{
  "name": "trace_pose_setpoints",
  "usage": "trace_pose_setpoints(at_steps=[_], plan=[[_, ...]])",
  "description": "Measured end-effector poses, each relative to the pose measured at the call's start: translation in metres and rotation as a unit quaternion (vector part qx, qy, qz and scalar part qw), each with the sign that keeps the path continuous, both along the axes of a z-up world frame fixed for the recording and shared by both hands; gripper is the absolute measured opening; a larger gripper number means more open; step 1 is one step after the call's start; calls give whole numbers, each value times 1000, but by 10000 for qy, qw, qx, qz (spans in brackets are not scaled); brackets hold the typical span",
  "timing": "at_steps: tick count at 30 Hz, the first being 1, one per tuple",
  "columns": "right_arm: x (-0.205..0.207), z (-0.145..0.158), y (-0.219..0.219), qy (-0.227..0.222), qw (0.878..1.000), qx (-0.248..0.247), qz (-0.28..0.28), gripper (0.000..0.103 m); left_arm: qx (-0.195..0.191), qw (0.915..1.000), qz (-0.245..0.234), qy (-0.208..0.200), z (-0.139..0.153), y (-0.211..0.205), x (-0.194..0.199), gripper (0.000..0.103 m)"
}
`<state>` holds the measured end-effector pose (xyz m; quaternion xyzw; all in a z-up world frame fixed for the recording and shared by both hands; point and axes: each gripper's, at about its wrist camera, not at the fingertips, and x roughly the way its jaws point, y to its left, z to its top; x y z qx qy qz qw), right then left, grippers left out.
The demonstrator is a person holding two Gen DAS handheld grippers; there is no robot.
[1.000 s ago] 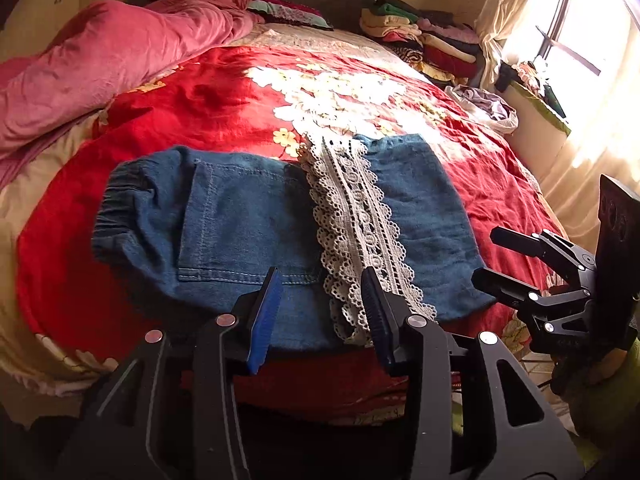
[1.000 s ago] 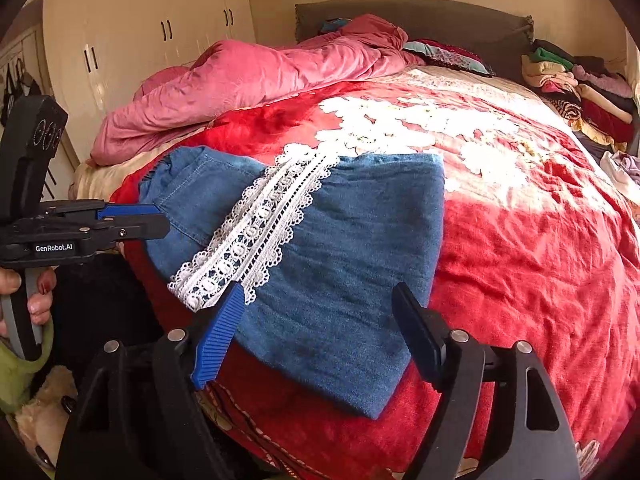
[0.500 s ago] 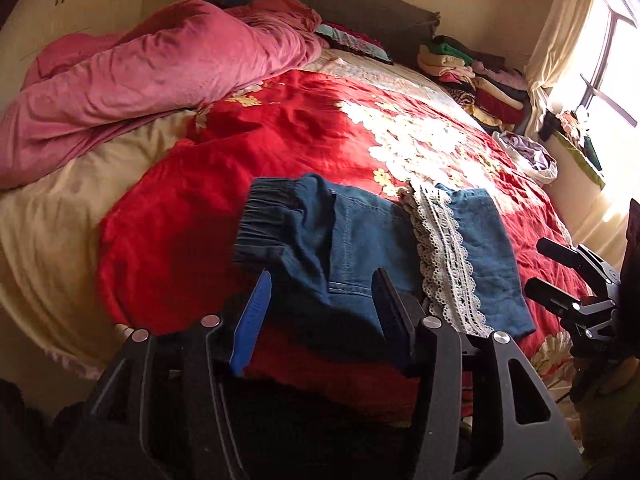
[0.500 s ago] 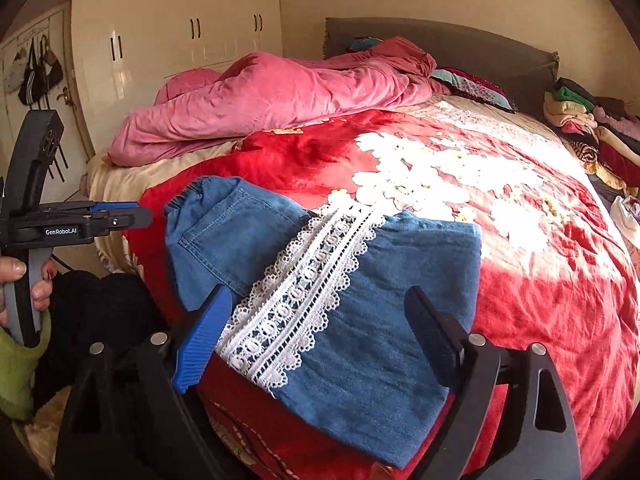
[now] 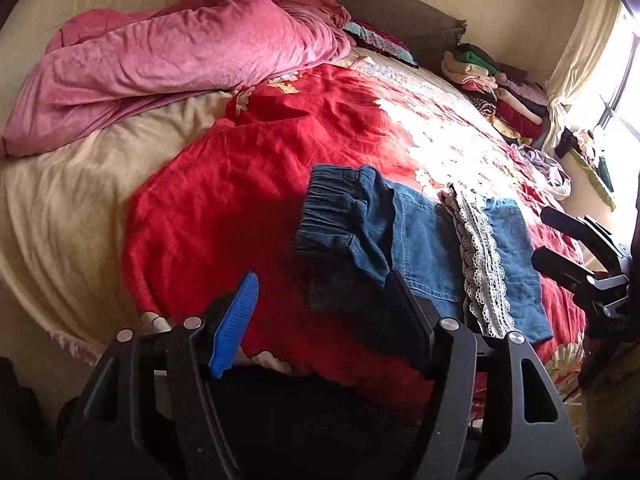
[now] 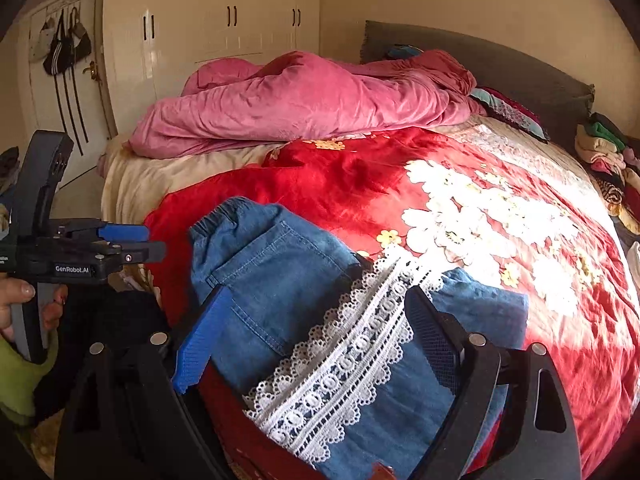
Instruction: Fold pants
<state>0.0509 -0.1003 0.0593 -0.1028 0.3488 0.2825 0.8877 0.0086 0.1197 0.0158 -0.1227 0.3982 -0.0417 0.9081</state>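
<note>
Looking at where things stand, near to far from the denim pants: closest in are the two grippers, both pulled off the bed's near edge. Left gripper (image 5: 320, 312) has its fingers wide apart with nothing between them, hanging just short of the waistband end. Right gripper (image 6: 316, 336) is also spread open and empty, hovering over the lace end.

One pair of denim pants (image 6: 288, 292) lies flat near the front edge of the red floral bedspread (image 6: 360, 184), already folded into a compact rectangle. The elastic waistband (image 5: 332, 216) sits at one end and a band of white lace trim (image 6: 348, 356) runs across the top layer. My guess is the folding is basically done, with maybe one last fold or a smoothing pass left. The waistband end looks a bit bunched, so that's where I'd tidy.

Further back from the pants: one crumpled pink duvet (image 5: 168, 64) piled toward the head of the bed, then one stack of folded clothes (image 5: 496, 88) by the headboard on the window side. Beyond the duvet there's one white wardrobe (image 6: 224, 28) against the wall.
</note>
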Motion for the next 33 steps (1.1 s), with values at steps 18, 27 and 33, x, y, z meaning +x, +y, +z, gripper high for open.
trace_pose_setpoints(at_steps=[18,27,33], plan=[[92,-10,88,659,9899,-222,1233,88,-1062,9924,-306,536,-40,-6,19,61],[127,-43,134,1441,9712,-454,1840,87,-1267,9890,-347,684,-54,-15,25,43],[132,-66,154,1785,9602,-625,2056,87,-1244,9889,-342,733,-60,-17,23,44]])
